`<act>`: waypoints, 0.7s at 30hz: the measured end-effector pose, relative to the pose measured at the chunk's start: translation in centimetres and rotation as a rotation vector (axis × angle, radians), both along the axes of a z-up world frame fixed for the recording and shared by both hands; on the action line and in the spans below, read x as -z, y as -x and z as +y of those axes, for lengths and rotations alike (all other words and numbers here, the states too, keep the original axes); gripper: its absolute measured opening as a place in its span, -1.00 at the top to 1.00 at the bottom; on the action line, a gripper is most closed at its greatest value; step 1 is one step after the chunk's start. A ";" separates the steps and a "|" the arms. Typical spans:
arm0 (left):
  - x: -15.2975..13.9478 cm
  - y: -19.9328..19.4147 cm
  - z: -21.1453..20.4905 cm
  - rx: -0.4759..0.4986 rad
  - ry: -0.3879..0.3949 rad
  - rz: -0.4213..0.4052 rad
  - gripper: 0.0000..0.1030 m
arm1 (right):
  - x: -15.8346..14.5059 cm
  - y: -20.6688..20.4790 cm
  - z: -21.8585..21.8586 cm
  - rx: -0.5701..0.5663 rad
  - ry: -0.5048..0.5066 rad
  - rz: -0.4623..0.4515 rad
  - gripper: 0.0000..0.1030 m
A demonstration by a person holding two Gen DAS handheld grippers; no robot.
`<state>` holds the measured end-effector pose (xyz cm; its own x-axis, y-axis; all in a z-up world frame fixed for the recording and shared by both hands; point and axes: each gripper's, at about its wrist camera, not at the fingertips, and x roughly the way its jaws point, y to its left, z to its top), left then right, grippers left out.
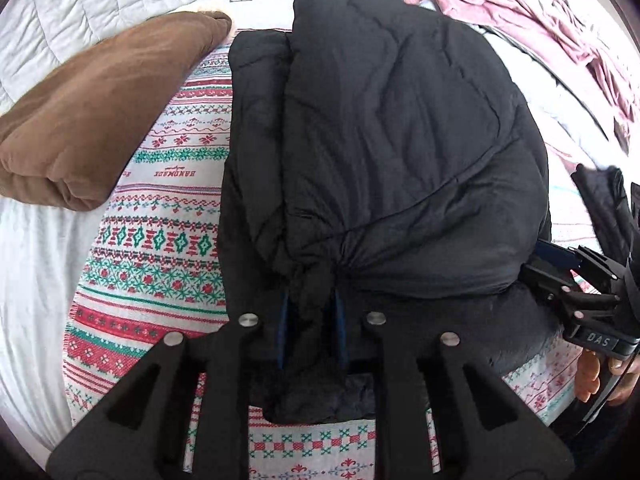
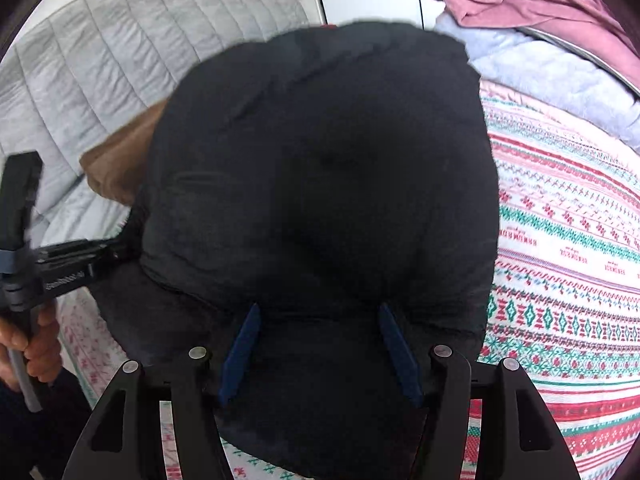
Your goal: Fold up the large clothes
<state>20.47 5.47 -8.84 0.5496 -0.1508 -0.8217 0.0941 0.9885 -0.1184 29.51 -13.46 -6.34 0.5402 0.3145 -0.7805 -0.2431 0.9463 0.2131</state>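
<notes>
My left claw [image 1: 310, 330] is nearly closed, its blue pads pinching a gathered bunch of the black coat [image 1: 380, 140] at lower centre of the left view. The fabric puckers into tight creases right where the pads bite, so I have hold of it. The claw angles steeply down toward the bed.

My right claw [image 2: 320, 354] stands about half open in the lower centre of the right view. Its blue fingers [image 2: 240, 354] sit on either side of a thick fold of the coat, which fills the gap between them. I cannot tell for sure whether the pads press it or only flank it. This claw also tilts down.

In the left view the right claw [image 1: 576, 280] shows at the right edge, reaching in under the coat's puffed edge, with my right hand [image 1: 596, 372] gripping its handle below. In the right view the left claw shows at the left edge, with my left hand [image 2: 32, 344] wrapped around its handle at lower left.

The coat lies bulked up in the middle of both views on a patterned red, green and white blanket [image 1: 160, 240]. A brown pillow [image 1: 100, 112] sits at upper left of the left view, just beside the coat. Pink clothes [image 2: 540, 12] are heaped at upper right.
</notes>
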 end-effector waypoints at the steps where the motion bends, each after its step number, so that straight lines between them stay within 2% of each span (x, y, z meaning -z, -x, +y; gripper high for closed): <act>1: -0.1 0.1 -0.1 0.000 -0.002 0.005 0.54 | 0.3 -0.1 0.1 0.001 0.008 0.006 -0.22; 4: -0.9 -0.4 0.4 0.004 0.001 0.040 0.43 | 0.7 -0.2 0.1 0.004 0.024 0.014 -0.22; 6: -2.1 -0.9 1.5 -0.017 0.037 0.040 0.42 | 0.7 -0.1 0.1 0.006 0.028 0.009 -0.22; 9: -5.0 -1.5 3.4 -0.079 0.129 -0.016 0.30 | 0.6 -0.2 0.2 0.011 0.032 0.009 -0.22; 11: -6.5 -2.1 3.3 -0.080 0.152 -0.053 0.07 | 0.7 -0.3 0.2 0.013 0.041 0.011 -0.22; 12: -7.4 -2.6 2.9 -0.070 0.159 -0.070 0.06 | 0.7 -0.4 0.2 0.012 0.044 0.012 -0.23; 17: -9.7 -6.3 -0.9 -0.002 0.114 -0.119 0.06 | 0.8 -0.7 0.2 0.015 0.044 0.023 -0.23; 21: -9.5 -10.9 -4.1 0.007 0.020 -0.116 0.05 | 0.9 -1.1 -0.1 0.017 0.046 0.020 -0.23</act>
<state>31.39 1.33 0.68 0.6398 -0.1710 -0.7493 0.1155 0.9853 -0.1263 30.62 -13.51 -7.27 0.5293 0.2690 -0.8047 -0.2229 0.9592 0.1740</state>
